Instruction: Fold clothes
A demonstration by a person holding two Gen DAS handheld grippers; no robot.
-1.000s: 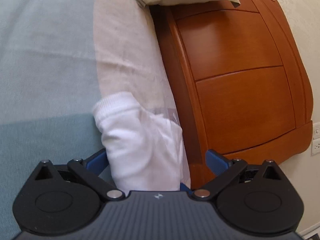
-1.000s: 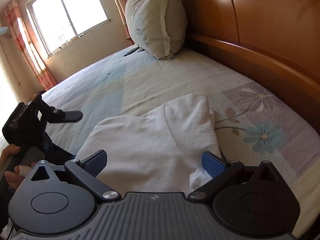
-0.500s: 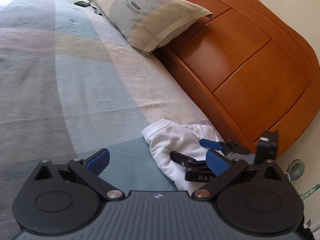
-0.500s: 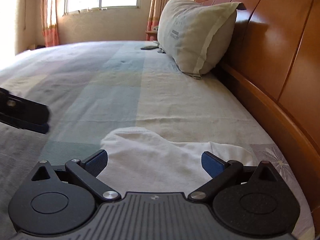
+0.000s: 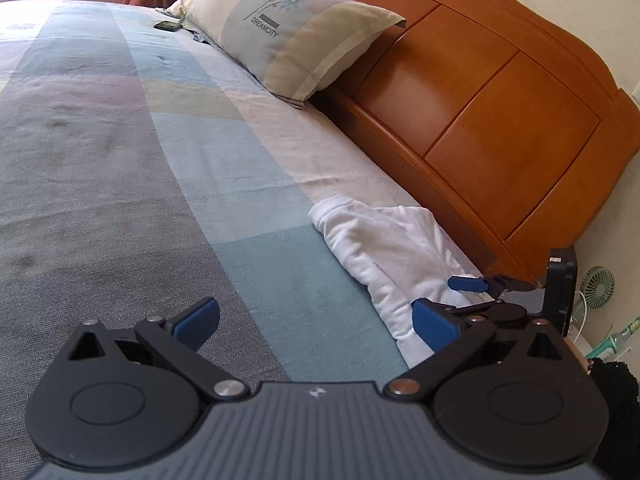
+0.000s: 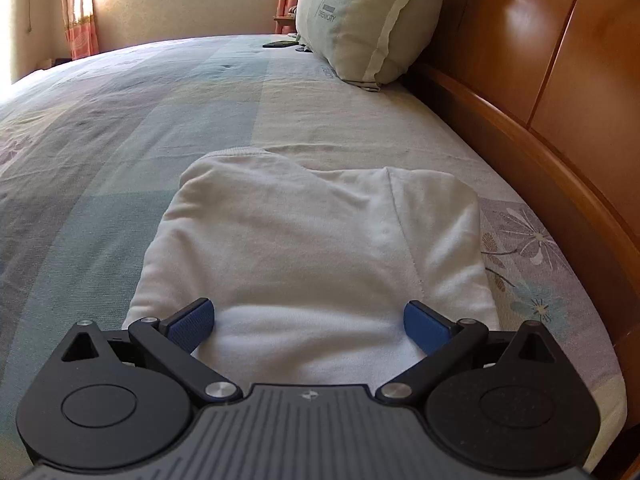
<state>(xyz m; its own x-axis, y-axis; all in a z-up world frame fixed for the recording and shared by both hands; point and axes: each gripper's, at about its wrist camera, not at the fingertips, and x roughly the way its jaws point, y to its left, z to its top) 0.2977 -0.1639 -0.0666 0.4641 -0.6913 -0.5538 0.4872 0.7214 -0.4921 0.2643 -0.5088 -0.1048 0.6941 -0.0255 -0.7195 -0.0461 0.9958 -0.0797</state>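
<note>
while both grippers gape wide, folded white garment under right gripper, beside left gripper

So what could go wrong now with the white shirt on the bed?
The folded white shirt lies near the bed's side edge, close to the wooden headboard. A push from the open right tongs might slide it off or into the gap. These tongs also straddle its near edge, so closing could pinch only the top layer and pull the fold apart. The open left tongs hover over bare bedsheet, too far to steady it.
</note>
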